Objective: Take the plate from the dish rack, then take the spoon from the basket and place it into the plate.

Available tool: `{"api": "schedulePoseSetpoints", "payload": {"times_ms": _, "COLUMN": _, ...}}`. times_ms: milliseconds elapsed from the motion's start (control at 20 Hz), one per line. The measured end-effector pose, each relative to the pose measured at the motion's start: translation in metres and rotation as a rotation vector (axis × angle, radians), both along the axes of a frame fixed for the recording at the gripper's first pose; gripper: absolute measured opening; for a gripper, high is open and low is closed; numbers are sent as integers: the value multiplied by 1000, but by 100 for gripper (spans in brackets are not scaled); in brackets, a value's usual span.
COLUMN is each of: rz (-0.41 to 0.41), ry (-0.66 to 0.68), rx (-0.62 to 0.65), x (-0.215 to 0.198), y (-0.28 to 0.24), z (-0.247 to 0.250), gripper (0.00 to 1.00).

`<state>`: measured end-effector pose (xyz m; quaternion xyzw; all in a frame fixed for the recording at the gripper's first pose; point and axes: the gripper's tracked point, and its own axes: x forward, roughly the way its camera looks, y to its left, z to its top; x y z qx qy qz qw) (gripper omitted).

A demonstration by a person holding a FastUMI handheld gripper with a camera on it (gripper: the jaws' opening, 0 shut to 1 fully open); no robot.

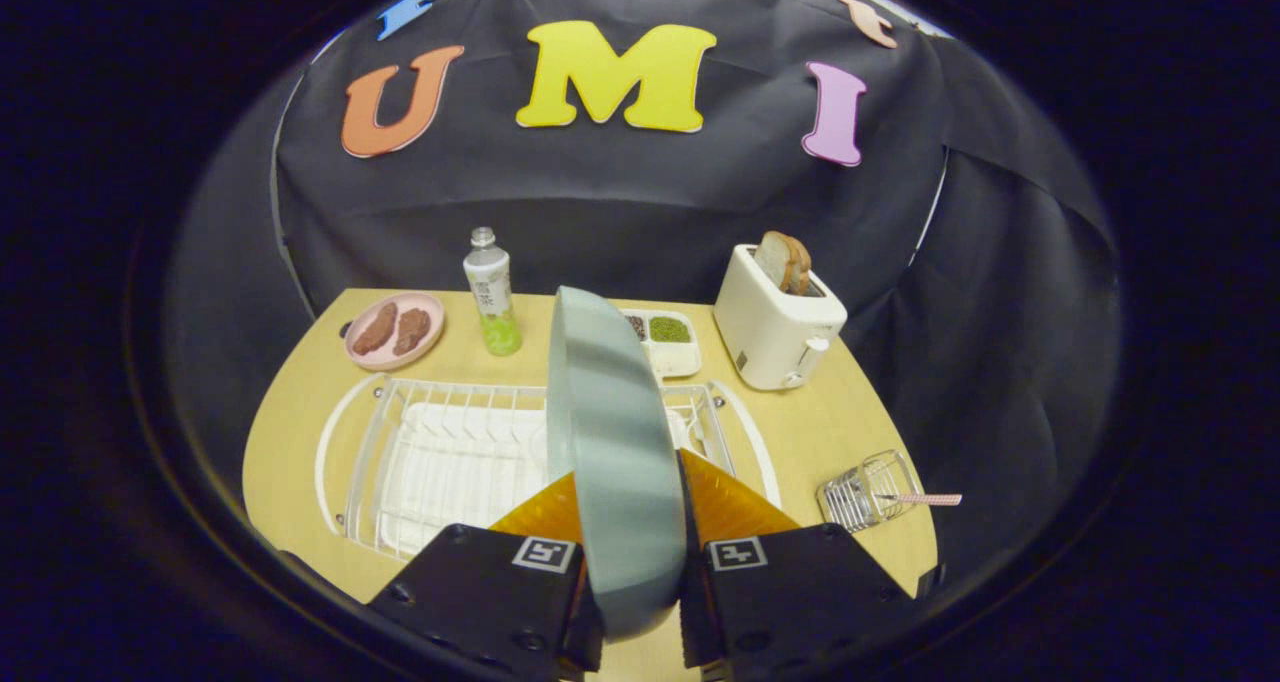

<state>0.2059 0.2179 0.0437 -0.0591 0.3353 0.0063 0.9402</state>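
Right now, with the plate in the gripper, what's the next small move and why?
Probably carry the plate sideways off the rack and lower it onto bare table. The gripper is shut on it, held on edge above the rack, and the spoon waits in the basket.

— What do we see of the plate (610, 442)?
— We see it grey-blue, standing on edge, clamped between both fingers of the gripper (632, 522), above the white wire dish rack (440, 452).
— And the spoon (925, 500)?
— Its pink handle pokes out of the small wire basket (868, 490), tipped over near the table's right edge.
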Motion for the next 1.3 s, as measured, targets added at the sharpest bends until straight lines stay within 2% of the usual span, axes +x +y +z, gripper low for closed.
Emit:
{"api": "schedulePoseSetpoints", "payload": {"times_ms": 200, "rz": 47, "ry": -21, "rx": 93, "x": -56, "y": -18, "z": 5, "gripper": 35}}
{"api": "schedulePoseSetpoints", "payload": {"times_ms": 550, "rz": 55, "ry": -25, "rx": 216, "x": -132, "y": -67, "z": -38, "gripper": 35}}
{"api": "schedulePoseSetpoints", "payload": {"times_ms": 700, "rz": 36, "ry": -18, "rx": 263, "x": -148, "y": -78, "z": -74, "gripper": 35}}
{"api": "schedulePoseSetpoints", "payload": {"times_ms": 900, "rz": 38, "ry": 105, "rx": 461, "x": -165, "y": -64, "z": -136, "gripper": 35}}
{"api": "schedulePoseSetpoints", "payload": {"times_ms": 1100, "rz": 18, "ry": 164, "rx": 585, "x": -167, "y": -61, "z": -171, "gripper": 35}}
{"api": "schedulePoseSetpoints", "payload": {"times_ms": 1300, "rz": 7, "ry": 214, "rx": 658, "x": -165, "y": -66, "z": -190, "gripper": 35}}
